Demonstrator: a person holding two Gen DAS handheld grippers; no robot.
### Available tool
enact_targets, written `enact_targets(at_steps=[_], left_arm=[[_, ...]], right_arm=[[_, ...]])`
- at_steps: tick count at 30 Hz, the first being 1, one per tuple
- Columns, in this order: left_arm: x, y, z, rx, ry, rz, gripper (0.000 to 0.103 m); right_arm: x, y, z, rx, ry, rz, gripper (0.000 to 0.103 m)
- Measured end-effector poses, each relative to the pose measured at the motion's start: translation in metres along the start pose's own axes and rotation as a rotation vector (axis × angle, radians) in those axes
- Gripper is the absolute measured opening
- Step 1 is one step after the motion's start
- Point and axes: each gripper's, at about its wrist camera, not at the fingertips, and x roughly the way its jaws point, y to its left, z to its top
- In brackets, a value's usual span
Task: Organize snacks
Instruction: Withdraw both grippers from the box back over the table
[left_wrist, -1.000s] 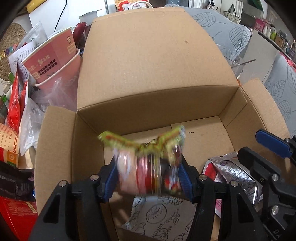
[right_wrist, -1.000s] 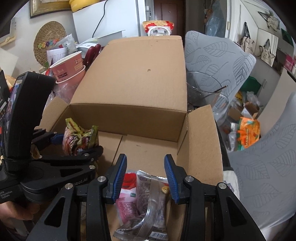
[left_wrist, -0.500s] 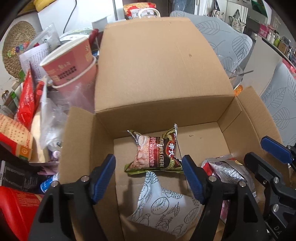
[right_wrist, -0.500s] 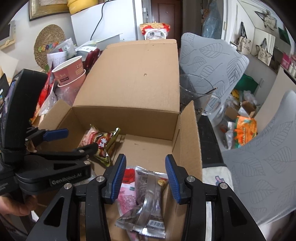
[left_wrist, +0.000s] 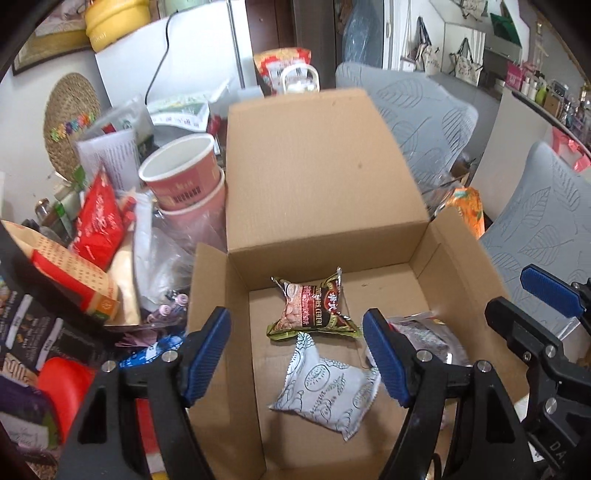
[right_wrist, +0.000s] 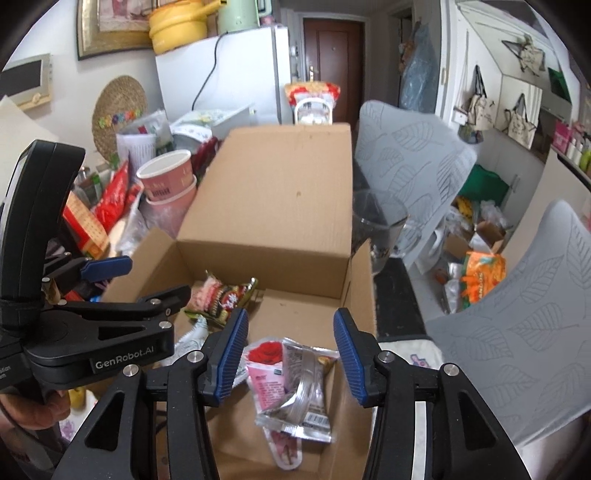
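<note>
— Tool status?
— Left tool (left_wrist: 297, 350) and right tool (right_wrist: 291, 354) are held wide, nothing gripped.
— Snack location?
— Brown-and-green foil cereal packet (left_wrist: 314, 308) is lying inside the open brown cardboard box (left_wrist: 325, 199).

Both my wrist cameras are looking down, close, into the cardboard box (left_wrist: 325, 177) (right_wrist: 273, 206), mine on the left from its left side, the right one from its right; both are sharing its floor and raised back flap.

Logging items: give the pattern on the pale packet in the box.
Fruit-slice line drawings on the white packet; left wrist view.
</note>
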Motion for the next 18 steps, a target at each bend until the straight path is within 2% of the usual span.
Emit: enact_targets(at_steps=[3, 5, 12, 14, 18], left_arm=[[-0.023, 0.002, 0.002, -0.003, -0.038, -0.003, 0.074], [-0.036, 0.001, 0.002, -0.005, -0.062, -0.007, 0.074], [-0.091, 0.000, -0.006, -0.011, -0.144, -0.015, 0.074], [-0.103, -0.001, -0.010, -0.012, -0.164, -0.017, 0.074], [-0.131, -0.002, -0.020, -0.006, -0.204, -0.018, 0.074]], right_arm=[[-0.018, -0.002, 0.002, 0.006, -0.031, -0.005, 0.049], [-0.033, -0.001, 0.002, 0.012, -0.060, -0.006, 0.054], [-0.082, 0.001, 0.000, 0.012, -0.140, -0.011, 0.054], [-0.096, 0.003, -0.003, 0.013, -0.163, -0.011, 0.059], [-0.120, 0.008, -0.008, 0.008, -0.198, -0.013, 0.059]])
